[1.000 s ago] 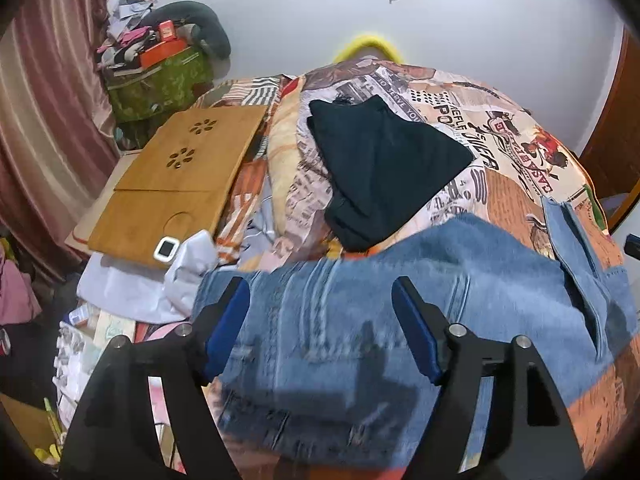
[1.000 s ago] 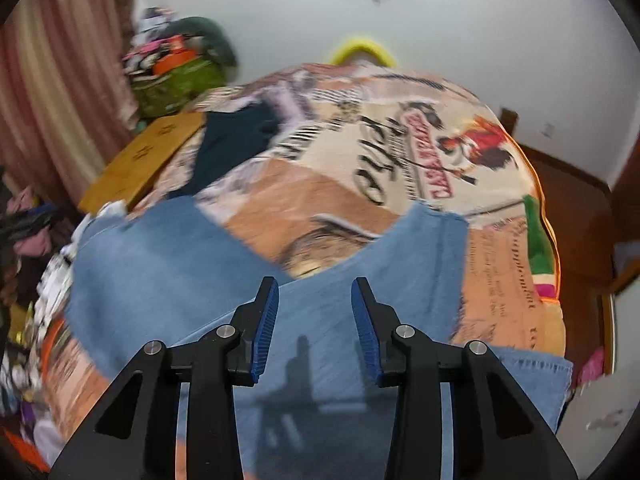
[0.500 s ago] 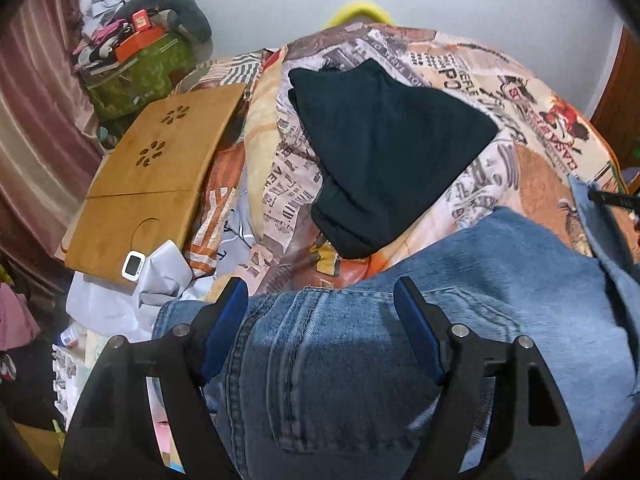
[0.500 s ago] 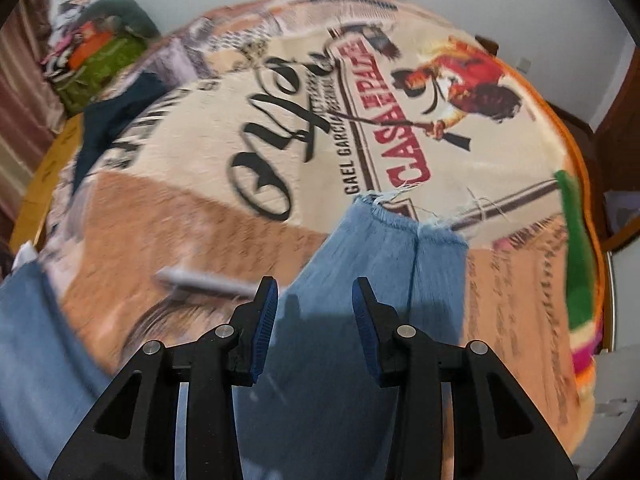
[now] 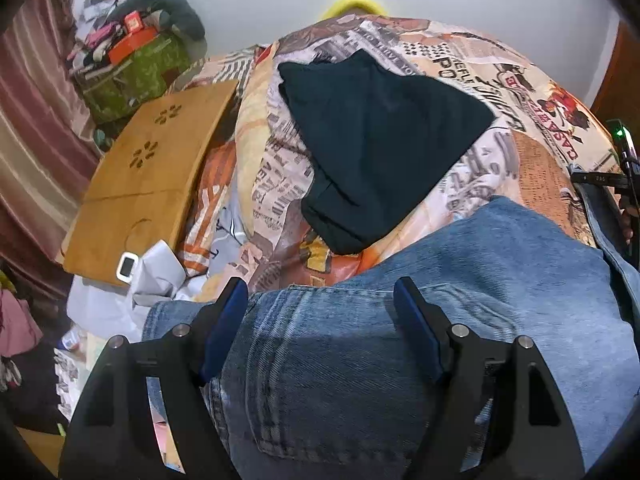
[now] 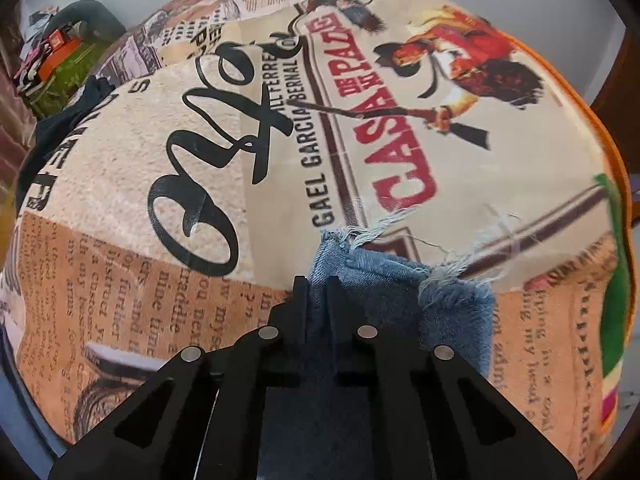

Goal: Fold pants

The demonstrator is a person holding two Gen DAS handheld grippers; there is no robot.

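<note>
On the printed bedspread (image 6: 120,208), the jeans (image 5: 400,360) are laid flat, their frayed hem (image 6: 400,268) clenched in the right tongs (image 6: 318,284) while the left tongs (image 5: 320,320) are held released over the waistband; gripping there is judged next.

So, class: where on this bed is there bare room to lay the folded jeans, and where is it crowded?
Free: printed blanket beyond the jeans hem, right of the black garment. Crowded: the left edge, with wooden lap desk, white cloth and clutter.
</note>
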